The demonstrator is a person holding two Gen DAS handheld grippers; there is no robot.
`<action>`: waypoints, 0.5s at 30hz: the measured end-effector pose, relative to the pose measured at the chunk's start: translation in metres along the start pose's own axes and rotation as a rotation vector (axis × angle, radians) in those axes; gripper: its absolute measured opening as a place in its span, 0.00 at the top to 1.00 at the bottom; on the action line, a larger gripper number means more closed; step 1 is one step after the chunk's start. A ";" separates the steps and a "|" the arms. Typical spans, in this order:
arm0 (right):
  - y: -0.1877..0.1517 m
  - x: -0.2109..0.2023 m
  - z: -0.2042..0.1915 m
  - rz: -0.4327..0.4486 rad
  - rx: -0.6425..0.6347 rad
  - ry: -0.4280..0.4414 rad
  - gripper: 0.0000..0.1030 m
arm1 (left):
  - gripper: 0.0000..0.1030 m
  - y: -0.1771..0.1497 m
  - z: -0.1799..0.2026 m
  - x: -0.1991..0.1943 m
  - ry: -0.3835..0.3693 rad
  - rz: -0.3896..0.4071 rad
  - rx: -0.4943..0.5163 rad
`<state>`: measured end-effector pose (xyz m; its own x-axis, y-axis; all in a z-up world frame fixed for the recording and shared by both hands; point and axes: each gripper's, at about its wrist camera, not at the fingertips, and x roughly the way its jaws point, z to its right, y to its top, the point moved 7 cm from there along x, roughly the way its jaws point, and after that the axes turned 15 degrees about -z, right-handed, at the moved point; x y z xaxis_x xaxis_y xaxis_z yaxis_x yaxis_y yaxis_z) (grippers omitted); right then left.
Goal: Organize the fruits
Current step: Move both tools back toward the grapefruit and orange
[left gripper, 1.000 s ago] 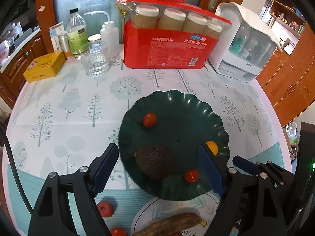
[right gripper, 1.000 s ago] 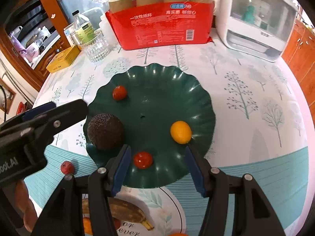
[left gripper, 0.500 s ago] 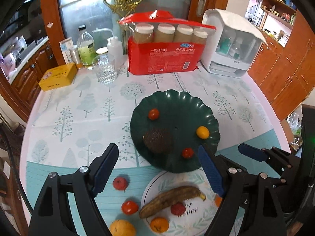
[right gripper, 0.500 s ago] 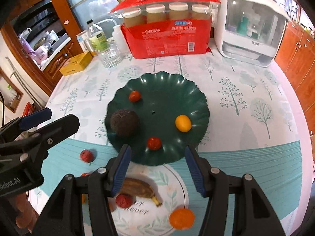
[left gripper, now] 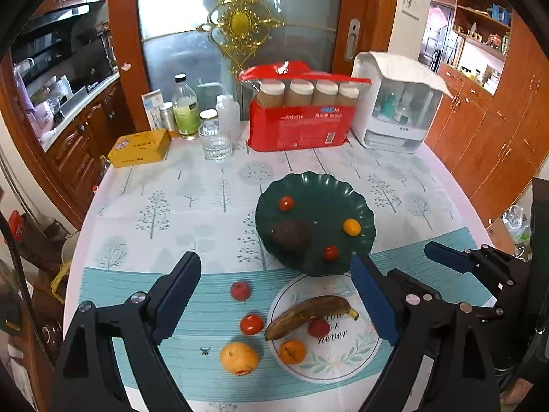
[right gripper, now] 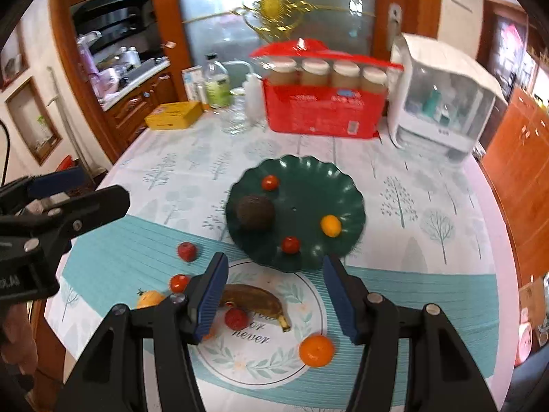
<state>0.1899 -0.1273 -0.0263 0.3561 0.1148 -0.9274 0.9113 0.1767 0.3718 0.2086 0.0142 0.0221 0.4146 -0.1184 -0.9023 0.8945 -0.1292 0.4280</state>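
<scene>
A dark green scalloped plate (left gripper: 329, 185) (right gripper: 308, 171) holds a dark avocado (left gripper: 291, 235) (right gripper: 255, 213), two cherry tomatoes (left gripper: 285, 203) (left gripper: 330, 252) and a small yellow fruit (left gripper: 352, 226) (right gripper: 330, 225). In front of it a white plate (left gripper: 343, 360) (right gripper: 274, 360) holds a brown banana (left gripper: 308, 316) (right gripper: 254, 300), a red fruit and an orange. Loose red fruits (left gripper: 240, 290) (left gripper: 251, 324) and an orange (left gripper: 239, 358) lie on the cloth. My left gripper (left gripper: 274, 295) and right gripper (right gripper: 274, 292) are both open and empty, raised above the near table edge.
At the back stand a red pack of paper cups (left gripper: 302, 120), a white dispenser box (left gripper: 398, 103), a glass (left gripper: 216, 142), bottles (left gripper: 185, 110) and a yellow tin (left gripper: 140, 147). Another orange (right gripper: 316, 350) lies at the white plate's right rim.
Both grippers have pulled back and up from the green plate. The white plate and loose fruits near the table edge have come into view. Both stay open.
</scene>
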 end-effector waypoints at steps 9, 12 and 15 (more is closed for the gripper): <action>-0.018 -0.003 -0.032 -0.001 -0.082 0.059 0.44 | 0.14 -0.036 -0.034 -0.012 0.030 0.000 -0.068; -0.027 0.007 -0.042 -0.022 -0.101 0.076 0.44 | 0.14 -0.052 -0.045 0.002 0.036 -0.026 -0.092; -0.037 0.022 -0.051 -0.045 -0.114 0.098 0.44 | 0.14 -0.070 -0.053 0.023 0.041 -0.055 -0.111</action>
<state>0.1532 -0.0812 -0.0580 0.2886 0.1978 -0.9368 0.8947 0.2926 0.3374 0.1643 0.0726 -0.0313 0.3684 -0.0737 -0.9267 0.9283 -0.0248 0.3710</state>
